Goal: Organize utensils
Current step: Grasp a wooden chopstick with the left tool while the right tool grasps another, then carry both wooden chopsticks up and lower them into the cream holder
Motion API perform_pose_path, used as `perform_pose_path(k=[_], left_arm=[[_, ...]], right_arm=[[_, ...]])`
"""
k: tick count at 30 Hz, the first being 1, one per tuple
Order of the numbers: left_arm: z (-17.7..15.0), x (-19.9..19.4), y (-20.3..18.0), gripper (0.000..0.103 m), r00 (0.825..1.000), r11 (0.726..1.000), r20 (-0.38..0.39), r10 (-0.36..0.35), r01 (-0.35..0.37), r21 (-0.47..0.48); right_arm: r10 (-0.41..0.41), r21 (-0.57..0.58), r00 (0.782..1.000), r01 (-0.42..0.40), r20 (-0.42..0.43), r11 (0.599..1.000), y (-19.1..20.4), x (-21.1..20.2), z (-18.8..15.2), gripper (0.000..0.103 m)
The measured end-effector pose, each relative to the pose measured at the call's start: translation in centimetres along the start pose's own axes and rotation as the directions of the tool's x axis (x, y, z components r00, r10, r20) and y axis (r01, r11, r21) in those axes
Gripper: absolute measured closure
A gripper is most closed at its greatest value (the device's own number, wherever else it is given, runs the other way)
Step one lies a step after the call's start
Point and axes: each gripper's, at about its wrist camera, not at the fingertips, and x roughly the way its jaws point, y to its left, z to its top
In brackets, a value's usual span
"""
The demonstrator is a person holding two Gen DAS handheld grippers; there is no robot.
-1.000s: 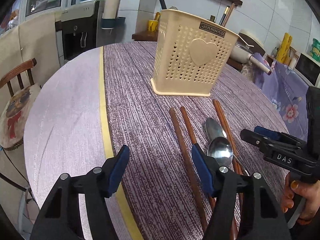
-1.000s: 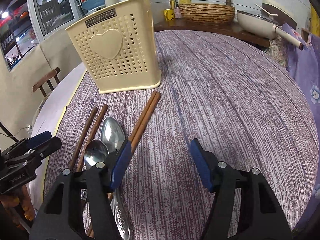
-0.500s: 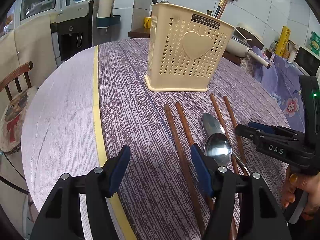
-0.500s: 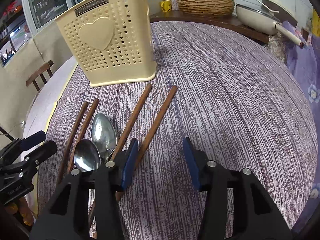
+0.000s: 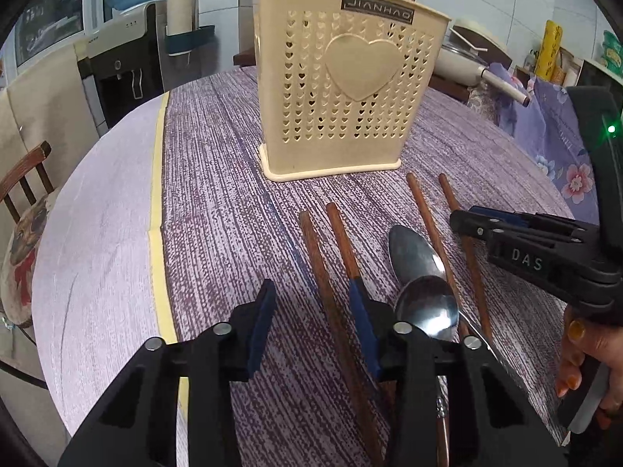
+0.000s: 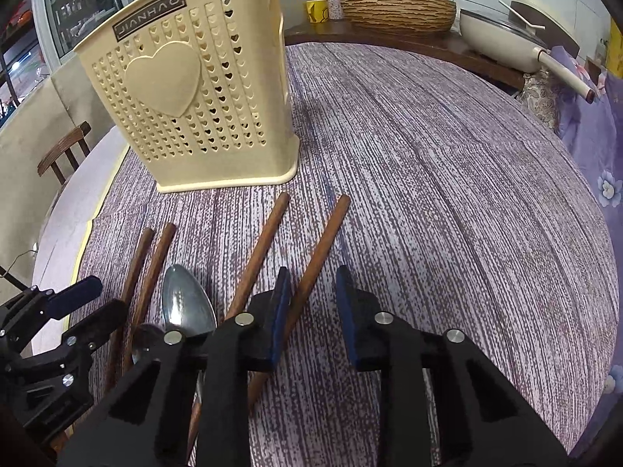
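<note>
A cream perforated utensil holder (image 5: pixel 342 89) with a heart stands on the round table (image 5: pixel 218 179); it also shows in the right wrist view (image 6: pixel 194 109). In front of it lie several brown chopsticks and two steel spoons (image 5: pixel 420 268). My left gripper (image 5: pixel 315 323) is open, low over the leftmost chopstick (image 5: pixel 323 272), which lies between its pads. My right gripper (image 6: pixel 313 311) is open, narrowed around the rightmost chopstick (image 6: pixel 319 249), touching or just above it. The right gripper also appears in the left wrist view (image 5: pixel 467 222).
A yellow tape line (image 5: pixel 157 194) runs across the table. A wooden chair (image 5: pixel 23 179) stands at the left. A white pan (image 6: pixel 506 39) and woven basket (image 6: pixel 397 9) sit on the counter behind. Purple floral cloth (image 6: pixel 599 148) lies to the right.
Both grippers have moved forward and down toward the chopsticks and have narrowed. The two right chopsticks have spread apart, and the right gripper now straddles the outer one.
</note>
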Motion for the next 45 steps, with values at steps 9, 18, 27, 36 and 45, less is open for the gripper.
perform_pose_path(k=[9,18,27,36,45], left_arm=[[1.8,1.7,-0.6,0.082,0.998,0.998,-0.030,0.050,-0.049,0.043],[2.4,2.2,-0.6,0.094,0.998,0.998,-0.034,0.051,-0.050,0.047],[2.8,2.3,-0.6,0.095,0.999,0.999,-0.043,0.030,-0.029,0.021],[3.2,0.8,-0.2,0.095,1.000,1.000,0.008,-0.009,0.009,-0.014],[4.7,-3.9,0.7,0.095,0.987,0.997,0.149,-0.061,0.068,-0.044]], right_arm=[[0.000,0.040,1.000,0.000,-0.011,0.999,0.2,1.3,1.8,0.090],[0.021,0.062,1.000,-0.021,-0.006,0.998,0.0,2.2,3.2,0.094],[0.050,0.081,0.999,-0.050,-0.003,0.996,-0.5,2.3,3.3,0.095],[0.090,0.114,0.995,-0.095,0.053,0.989,-1.9,0.7,3.3,0.095],[0.132,0.088,0.971,-0.152,0.200,0.984,-3.2,-4.7,3.8,0.095]])
